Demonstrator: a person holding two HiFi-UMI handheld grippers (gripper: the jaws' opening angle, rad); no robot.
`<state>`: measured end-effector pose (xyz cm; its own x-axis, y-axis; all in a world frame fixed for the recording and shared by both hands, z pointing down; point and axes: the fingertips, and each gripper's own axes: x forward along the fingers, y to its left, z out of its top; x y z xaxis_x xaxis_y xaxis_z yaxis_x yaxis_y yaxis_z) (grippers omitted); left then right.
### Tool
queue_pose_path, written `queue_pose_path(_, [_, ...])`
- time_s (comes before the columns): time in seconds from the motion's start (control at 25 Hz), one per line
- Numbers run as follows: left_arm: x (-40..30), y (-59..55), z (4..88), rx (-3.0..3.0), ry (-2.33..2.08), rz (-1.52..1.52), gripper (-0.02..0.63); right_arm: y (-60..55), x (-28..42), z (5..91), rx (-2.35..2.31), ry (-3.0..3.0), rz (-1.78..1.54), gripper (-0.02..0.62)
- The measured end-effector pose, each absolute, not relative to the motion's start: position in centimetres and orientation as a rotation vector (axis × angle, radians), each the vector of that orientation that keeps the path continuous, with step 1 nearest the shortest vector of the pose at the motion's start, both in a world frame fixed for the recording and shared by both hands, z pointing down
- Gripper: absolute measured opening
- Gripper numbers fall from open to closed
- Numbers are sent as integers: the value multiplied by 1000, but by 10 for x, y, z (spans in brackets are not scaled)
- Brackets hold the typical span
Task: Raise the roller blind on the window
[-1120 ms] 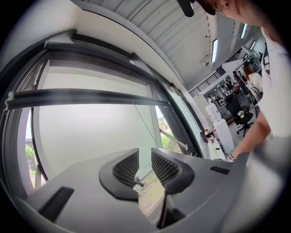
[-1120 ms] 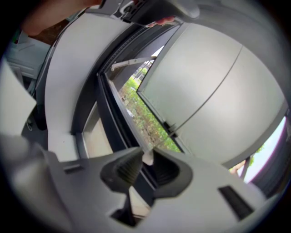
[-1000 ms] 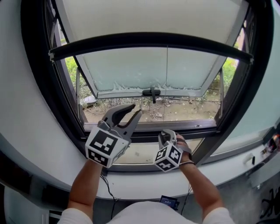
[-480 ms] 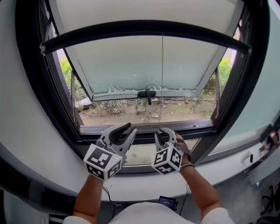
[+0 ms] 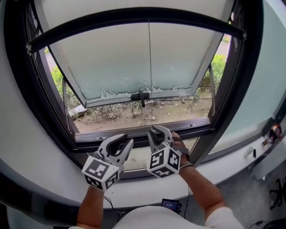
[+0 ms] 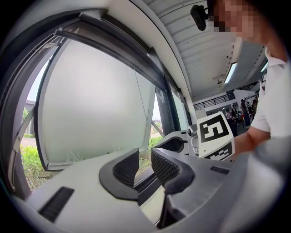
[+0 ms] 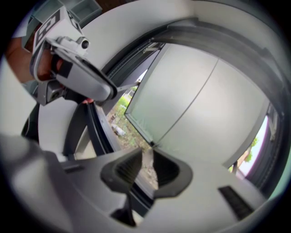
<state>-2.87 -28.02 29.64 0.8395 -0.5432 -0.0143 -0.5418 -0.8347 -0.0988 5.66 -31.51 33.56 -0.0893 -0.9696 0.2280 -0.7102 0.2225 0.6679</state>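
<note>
Window bay: dark frame (image 5: 42, 100), white ledge (image 5: 58, 179) below, weedy ground (image 5: 147, 112) outside.

roller blind (image 5: 134, 3): only a strip of pale fabric shows at the top edge of the head view, with its dark bottom bar (image 5: 134, 14) arcing right under it. It sits well above both tools and nothing touches it.

Change over the last 1 s: the bar sits higher against the tilted-out frosted sash (image 5: 116, 62) and its handle (image 5: 140, 95), with more pane exposed under it. Reads as the blind going up, though head shift could fake part of that.

Thin vertical line (image 5: 149, 58) runs down the pane from the bar. Pull cord or glass seam, can't tell.

left tool (image 6: 144, 161): has dropped from in front of the opening to sill height. Jaws spread with a narrow gap, only frame and greenery through it, nothing pinched.

right tool (image 7: 146, 164): has come up a bit, now just beside the left one, the 2 roughly level. Jaws also apart, ground visible through the gap, nothing gripped.

Judgement: the raise is mostly done, or running without a grip. If that line is a cord, neither tool has it, so any further pull needs a fresh grab.
</note>
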Motion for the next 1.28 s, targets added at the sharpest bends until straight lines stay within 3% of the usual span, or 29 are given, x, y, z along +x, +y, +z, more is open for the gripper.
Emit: queue_pose_path(1.28, [-8,-261,320,-2985,820,-69,98,-295,58,261,1662,-1883,-736,84])
